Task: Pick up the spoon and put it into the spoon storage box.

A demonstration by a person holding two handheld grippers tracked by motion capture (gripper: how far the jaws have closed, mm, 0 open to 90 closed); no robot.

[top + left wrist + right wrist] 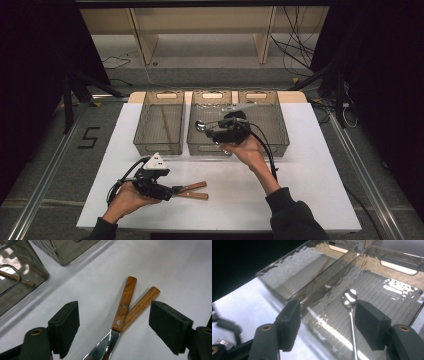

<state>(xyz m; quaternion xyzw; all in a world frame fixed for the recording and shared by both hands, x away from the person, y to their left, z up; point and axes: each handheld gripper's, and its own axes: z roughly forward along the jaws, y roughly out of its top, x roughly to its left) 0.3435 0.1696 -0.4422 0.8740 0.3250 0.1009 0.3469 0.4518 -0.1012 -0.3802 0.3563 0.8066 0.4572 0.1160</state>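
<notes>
Two knives with wooden handles [124, 302] lie crossed on the white table near its front, also seen from above as knives [195, 191]. My left gripper [115, 327] is open, its jaws standing either side of the handles without touching them; in the high view the left gripper [170, 190] sits low at the front left. My right gripper [211, 134] hovers over the middle tray [202, 148], open with nothing between its jaws. A metal spoon [350, 298] lies on that tray's floor just beyond the right gripper [327, 326], near its right jaw. The spoon [199, 125] points to the tray's left side.
Three smoky see-through trays stand in a row at the back of the table. The left tray [158, 148] holds a thin wooden stick [164, 122]. The right tray [278, 125] lies behind my right hand. Wide bare white table surrounds the knives.
</notes>
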